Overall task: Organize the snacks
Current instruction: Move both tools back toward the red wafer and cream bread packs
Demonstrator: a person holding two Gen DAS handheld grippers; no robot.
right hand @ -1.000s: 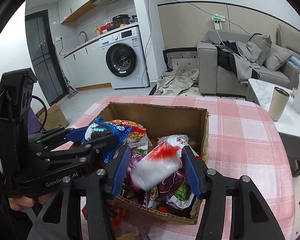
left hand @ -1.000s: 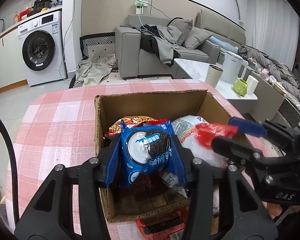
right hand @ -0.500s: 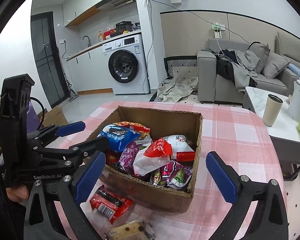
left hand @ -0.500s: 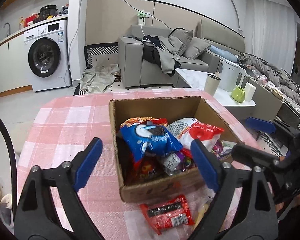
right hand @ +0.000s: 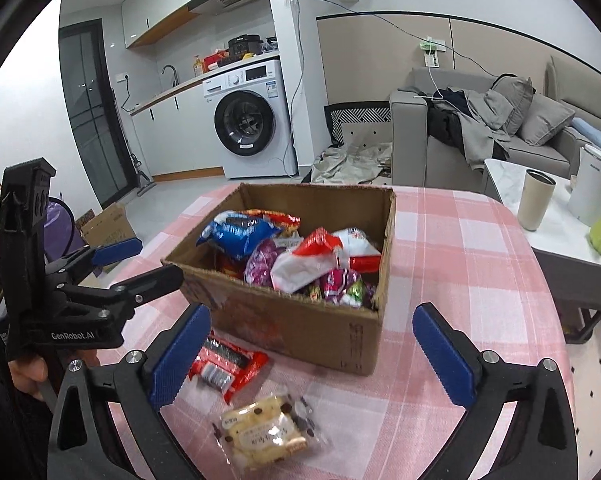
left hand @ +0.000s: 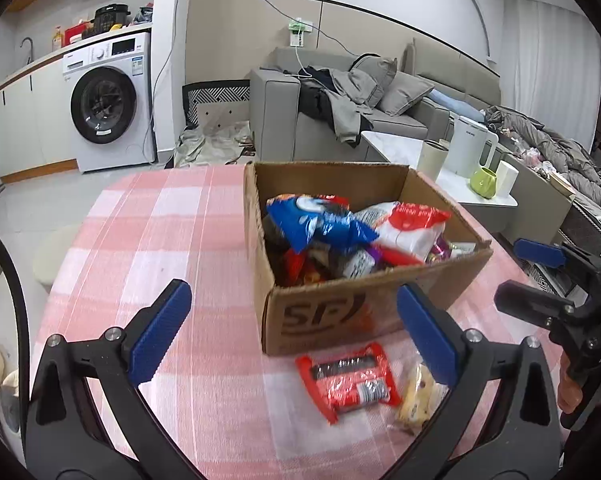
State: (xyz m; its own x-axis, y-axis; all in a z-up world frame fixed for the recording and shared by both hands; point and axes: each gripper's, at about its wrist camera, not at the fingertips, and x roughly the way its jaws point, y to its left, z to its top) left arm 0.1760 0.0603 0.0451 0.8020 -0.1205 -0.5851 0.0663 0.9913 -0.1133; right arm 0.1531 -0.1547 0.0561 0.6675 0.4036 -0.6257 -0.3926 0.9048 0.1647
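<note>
A cardboard box (left hand: 340, 312) (right hand: 300, 328) stands on the pink checked table, filled with snack packets. A blue cookie packet (left hand: 320, 224) (right hand: 236, 236) and a red-and-white bag (left hand: 412, 224) (right hand: 320, 256) lie on top. In front of the box lie a red packet (left hand: 350, 380) (right hand: 226, 370) and a clear pack of yellow biscuits (left hand: 416, 396) (right hand: 266, 432). My left gripper (left hand: 292, 336) (right hand: 136, 262) is open and empty, back from the box. My right gripper (right hand: 312, 356) (left hand: 536, 276) is open and empty, above the loose packets.
The table (left hand: 160, 240) (right hand: 460, 280) has a rounded edge. A low white table (right hand: 560, 240) with a cup, kettle and green mug stands to the right. A grey sofa (left hand: 340, 120) and a washing machine (left hand: 108, 104) are behind.
Both grippers opened, let the blue cookie packet and the red-and-white bag drop into the box, and pulled back. The loose red packet and biscuit pack have come into view.
</note>
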